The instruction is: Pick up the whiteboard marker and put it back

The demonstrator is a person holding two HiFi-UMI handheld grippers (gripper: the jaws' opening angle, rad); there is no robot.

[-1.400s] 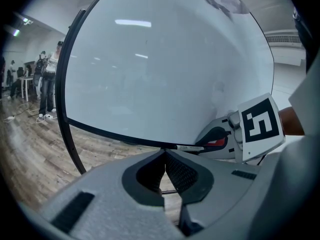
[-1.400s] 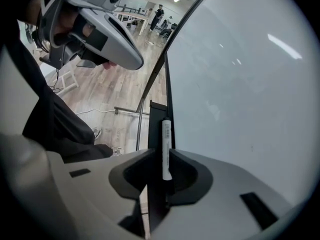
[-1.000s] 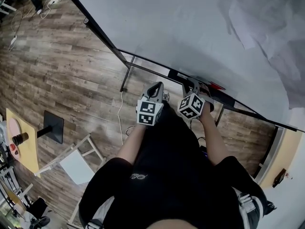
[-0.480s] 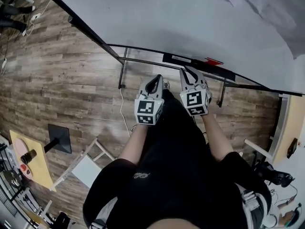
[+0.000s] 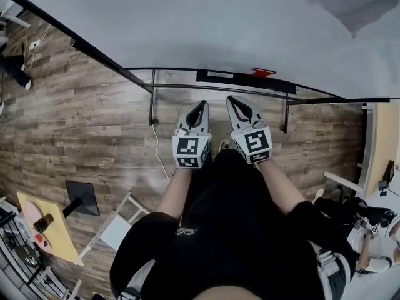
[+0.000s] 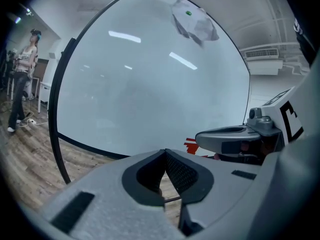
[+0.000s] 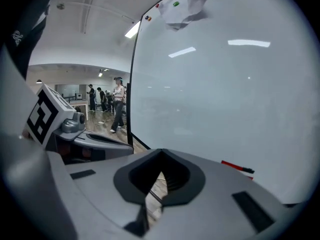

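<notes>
- Lying on the dark ledge (image 5: 225, 77) at the foot of the whiteboard (image 5: 206, 24), the red whiteboard marker (image 5: 262, 72) sits at about 1 o'clock from the right tongs (image 5: 232, 99) in the head view. It is apart from both tools.
- The right gripper view shows it most clearly: the marker (image 7: 237, 167) is a red bar with a dark tip, at 3 o'clock of the tips, low against the board.
- The left gripper view gives only a red scrap of it, at 1 o'clock and partly behind the right tongs.
- The right tongs are closed tip to tip and hold nothing. Only floor shows through the gap behind the tips.
- The left tongs (image 5: 201, 104) are likewise pressed together at the tips and empty. They are just beside the right pair, at its 9 o'clock, and both point at the board.
- Only the head view shows the person's forearms (image 5: 172, 195), the wooden floor (image 5: 94, 124) and a small yellow tabletop (image 5: 53, 230) at 8 o'clock.
- Only the gripper views show crumpled paper (image 7: 184, 4) high on the board and people (image 7: 119, 104) standing in the room past its edge.
</notes>
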